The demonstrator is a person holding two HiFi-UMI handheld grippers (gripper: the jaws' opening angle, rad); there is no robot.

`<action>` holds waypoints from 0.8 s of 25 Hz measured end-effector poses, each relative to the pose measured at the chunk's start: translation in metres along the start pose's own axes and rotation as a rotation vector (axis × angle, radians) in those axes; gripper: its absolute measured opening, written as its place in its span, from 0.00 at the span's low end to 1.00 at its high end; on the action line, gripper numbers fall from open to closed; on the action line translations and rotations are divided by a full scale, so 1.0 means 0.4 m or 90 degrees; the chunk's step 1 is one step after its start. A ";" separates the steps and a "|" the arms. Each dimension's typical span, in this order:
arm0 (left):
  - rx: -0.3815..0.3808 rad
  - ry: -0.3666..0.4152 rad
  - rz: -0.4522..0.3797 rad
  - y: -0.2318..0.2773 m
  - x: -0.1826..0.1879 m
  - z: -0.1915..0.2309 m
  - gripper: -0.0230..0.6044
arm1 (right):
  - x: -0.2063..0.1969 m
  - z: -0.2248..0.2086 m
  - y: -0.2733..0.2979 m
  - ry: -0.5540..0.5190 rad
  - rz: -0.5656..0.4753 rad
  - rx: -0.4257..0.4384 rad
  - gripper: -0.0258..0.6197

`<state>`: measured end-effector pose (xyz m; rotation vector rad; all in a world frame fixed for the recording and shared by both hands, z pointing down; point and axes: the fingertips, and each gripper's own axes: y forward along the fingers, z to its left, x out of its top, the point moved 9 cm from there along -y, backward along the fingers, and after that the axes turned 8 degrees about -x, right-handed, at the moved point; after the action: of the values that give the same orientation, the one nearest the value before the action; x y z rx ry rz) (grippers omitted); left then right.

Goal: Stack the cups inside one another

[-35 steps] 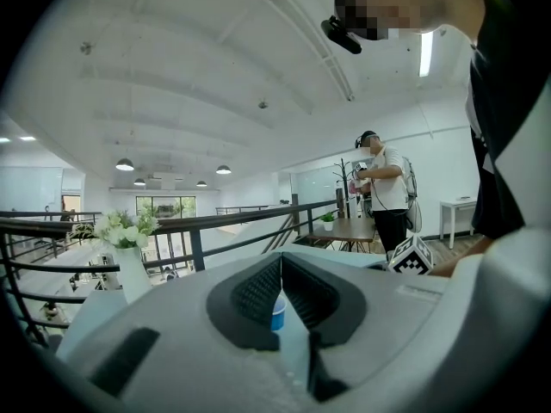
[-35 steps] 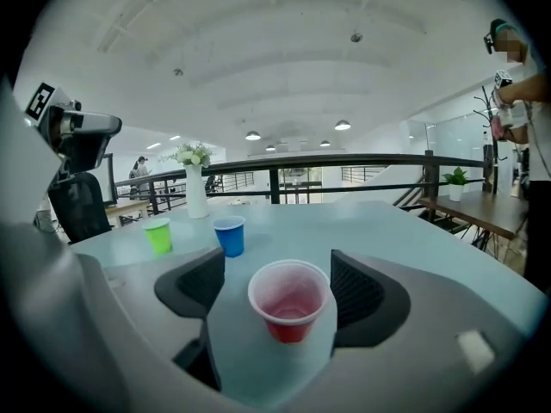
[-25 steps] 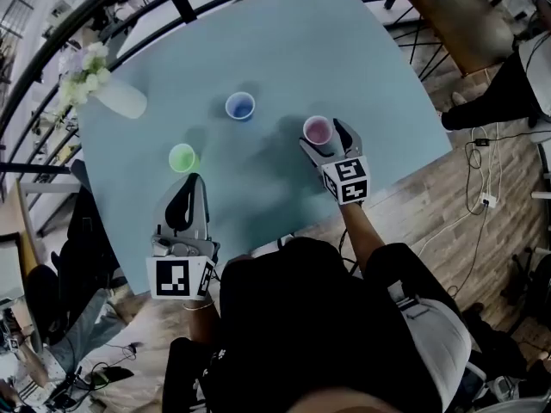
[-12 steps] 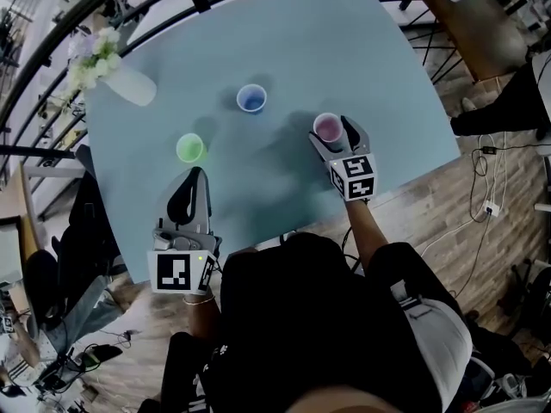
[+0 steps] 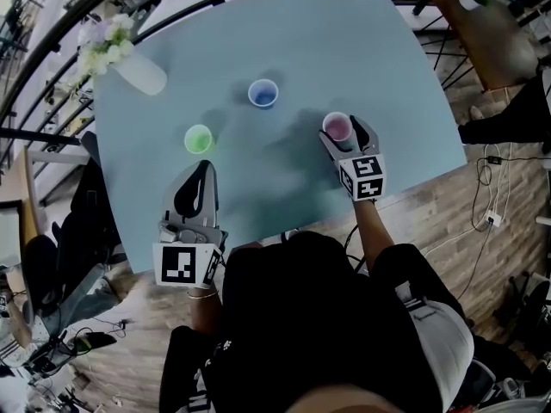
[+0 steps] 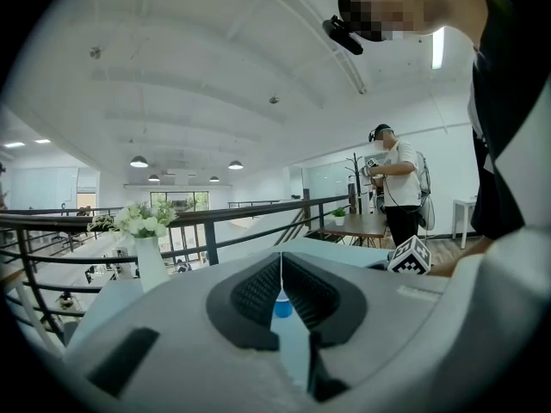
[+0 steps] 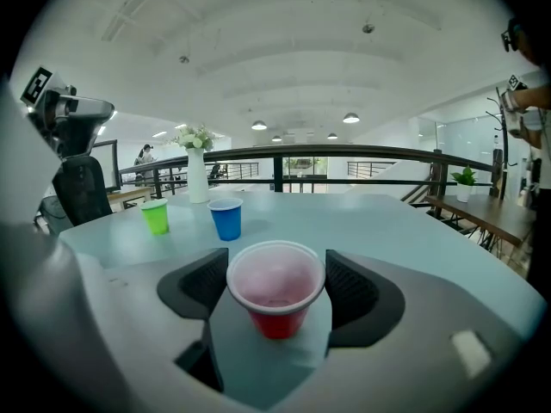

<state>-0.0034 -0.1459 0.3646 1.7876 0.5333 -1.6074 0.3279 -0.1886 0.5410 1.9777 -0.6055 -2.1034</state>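
Note:
Three cups stand upright and apart on the pale blue table (image 5: 362,50): a green cup (image 5: 198,138), a blue cup (image 5: 263,92) and a red cup (image 5: 337,126). My right gripper (image 5: 345,132) straddles the red cup (image 7: 275,295). Its jaws have just been closing, and the pads stand close beside the rim without visibly pressing it. The green cup (image 7: 156,217) and blue cup (image 7: 226,218) stand further back on the left. My left gripper (image 5: 203,167) is shut and empty, hovering near the table's front edge below the green cup. Between its closed pads (image 6: 258,292) a sliver of the blue cup (image 6: 282,306) shows.
A white vase of flowers (image 5: 138,69) stands at the table's far left corner, next to a black railing (image 5: 52,67). A wooden table (image 5: 491,24) and another person (image 6: 398,188) are off to the right. The table edge runs just in front of both grippers.
The right jaws have narrowed slightly round the red cup. The head view has shifted a little; neither hand nor any cup has visibly moved on the table.

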 end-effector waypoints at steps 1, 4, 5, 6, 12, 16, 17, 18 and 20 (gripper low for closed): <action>0.002 -0.002 0.000 0.001 0.001 0.000 0.02 | 0.002 0.000 0.000 0.000 -0.001 0.001 0.59; 0.006 -0.004 -0.002 -0.002 0.000 0.004 0.02 | 0.011 0.006 -0.002 -0.002 -0.005 0.005 0.59; 0.007 -0.005 -0.004 -0.004 -0.001 0.006 0.02 | 0.013 0.010 -0.002 -0.003 -0.006 0.007 0.59; 0.008 -0.005 -0.005 -0.007 -0.002 0.008 0.02 | 0.015 0.013 -0.002 -0.004 -0.007 0.009 0.59; 0.015 -0.008 -0.010 -0.007 -0.006 0.014 0.02 | 0.033 0.027 -0.007 -0.006 -0.017 0.030 0.59; 0.027 -0.010 -0.009 -0.009 -0.005 -0.001 0.02 | 0.050 0.040 -0.023 -0.010 -0.023 0.070 0.59; 0.030 -0.009 -0.006 -0.008 -0.003 -0.001 0.02 | 0.058 0.046 -0.024 -0.010 -0.028 0.083 0.59; 0.034 -0.006 -0.004 -0.007 -0.001 0.000 0.02 | 0.069 0.055 -0.023 -0.009 -0.034 0.098 0.59; 0.048 -0.003 -0.005 -0.009 0.000 0.003 0.02 | 0.091 0.078 -0.017 -0.010 -0.045 0.133 0.59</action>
<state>-0.0066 -0.1443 0.3638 1.8381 0.4833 -1.6573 0.2948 -0.1924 0.5059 2.1214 -0.7985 -2.1779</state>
